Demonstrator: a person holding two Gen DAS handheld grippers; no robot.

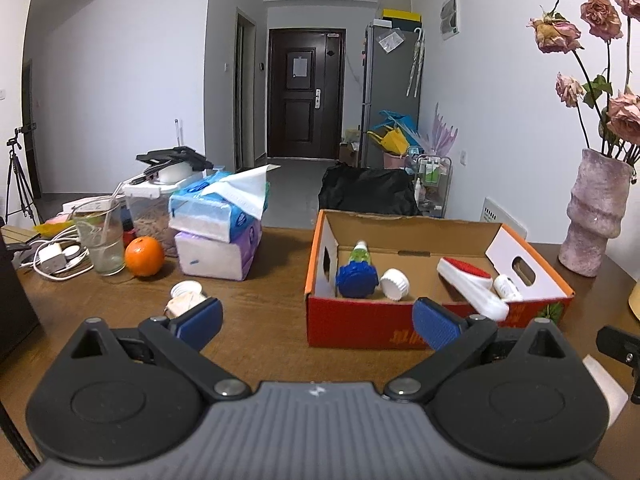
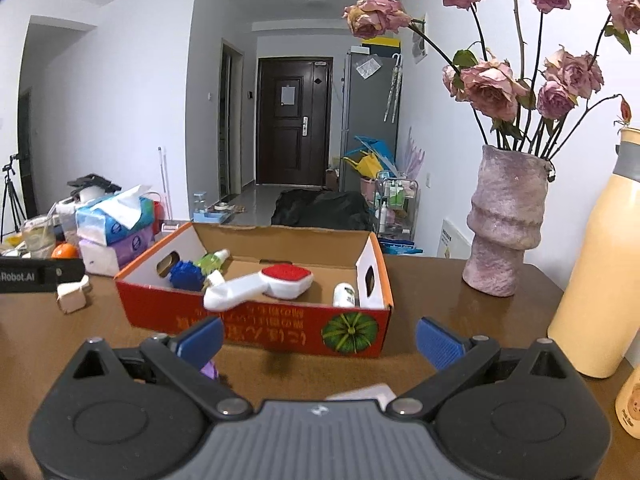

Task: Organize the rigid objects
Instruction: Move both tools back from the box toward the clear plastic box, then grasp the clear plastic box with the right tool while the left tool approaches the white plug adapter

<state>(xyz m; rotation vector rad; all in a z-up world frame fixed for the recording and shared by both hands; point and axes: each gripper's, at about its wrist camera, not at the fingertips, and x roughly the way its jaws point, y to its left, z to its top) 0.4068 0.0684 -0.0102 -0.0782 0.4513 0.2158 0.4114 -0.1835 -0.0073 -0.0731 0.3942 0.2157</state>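
A: Left gripper [image 1: 318,318] and right gripper [image 2: 318,340] both spread wide, nothing held. Small beige bottle [image 1: 186,300] lies just ahead-left of the left gripper, outside the box, probably next.

B: Noted. Beyond the fingers, cardboard box [image 1: 400,328] holds the red-and-white brush [image 1: 470,284], blue spiked ball [image 1: 357,278], white bottle [image 2: 345,295]; likely gathered there for tidiness.

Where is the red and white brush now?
The red and white brush lies inside the cardboard box, its handle over the front wall, right of the blue cap.
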